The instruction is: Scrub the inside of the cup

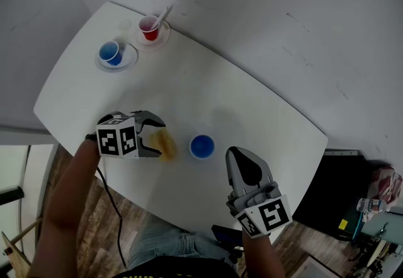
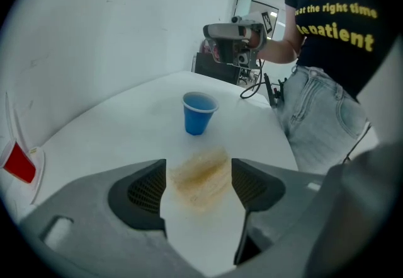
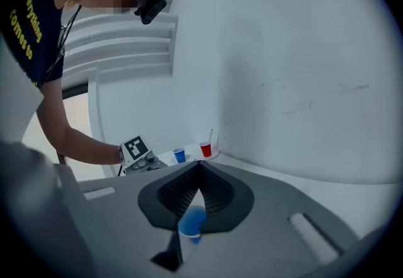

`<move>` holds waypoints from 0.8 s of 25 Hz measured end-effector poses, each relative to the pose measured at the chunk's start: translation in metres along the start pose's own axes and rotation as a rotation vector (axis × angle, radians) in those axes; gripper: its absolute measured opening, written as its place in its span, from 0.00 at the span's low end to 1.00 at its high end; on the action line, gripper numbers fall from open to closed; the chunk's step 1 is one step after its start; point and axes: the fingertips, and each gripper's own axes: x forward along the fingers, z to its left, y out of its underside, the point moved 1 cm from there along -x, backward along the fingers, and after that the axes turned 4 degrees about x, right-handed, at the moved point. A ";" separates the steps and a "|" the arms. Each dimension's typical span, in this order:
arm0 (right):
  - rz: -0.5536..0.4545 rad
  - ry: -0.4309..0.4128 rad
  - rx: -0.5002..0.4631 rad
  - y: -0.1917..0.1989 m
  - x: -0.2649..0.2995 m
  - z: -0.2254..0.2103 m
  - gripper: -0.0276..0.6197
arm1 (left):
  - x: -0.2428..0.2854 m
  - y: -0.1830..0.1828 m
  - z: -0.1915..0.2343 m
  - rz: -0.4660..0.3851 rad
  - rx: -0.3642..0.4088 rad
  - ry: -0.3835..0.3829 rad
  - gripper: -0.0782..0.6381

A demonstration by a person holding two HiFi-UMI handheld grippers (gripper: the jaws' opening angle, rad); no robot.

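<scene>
Left gripper (image 1: 155,138) open astride sponge (image 1: 166,144): drop lower, clamp mid-sponge squarely, then go to cup (image 1: 202,146) just ahead.

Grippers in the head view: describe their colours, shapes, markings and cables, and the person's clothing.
The left gripper and right gripper are grey, with tapering jaws and dark ribbed pads. Each bears a white cube with black square markers. A black cable trails from the left one. The person wears a black T-shirt with yellow lettering and light jeans.
</scene>
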 end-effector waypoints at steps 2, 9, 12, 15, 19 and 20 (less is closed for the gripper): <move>0.000 -0.001 0.002 0.000 0.000 0.000 0.05 | -0.002 -0.001 0.001 -0.002 0.009 0.001 0.56; 0.002 -0.010 0.011 0.001 0.002 0.003 0.05 | -0.007 -0.004 0.002 0.002 0.039 0.032 0.58; 0.003 -0.010 0.010 0.001 0.002 0.004 0.05 | -0.004 0.000 0.003 0.040 0.063 0.064 0.58; 0.005 -0.008 0.012 0.002 0.002 0.004 0.05 | -0.001 0.004 0.003 0.074 0.097 0.093 0.60; 0.007 -0.005 0.016 0.001 0.002 0.005 0.05 | 0.002 0.005 -0.005 0.093 0.136 0.143 0.64; 0.007 -0.003 0.016 0.001 0.002 0.004 0.05 | 0.003 0.004 -0.006 0.096 0.148 0.145 0.64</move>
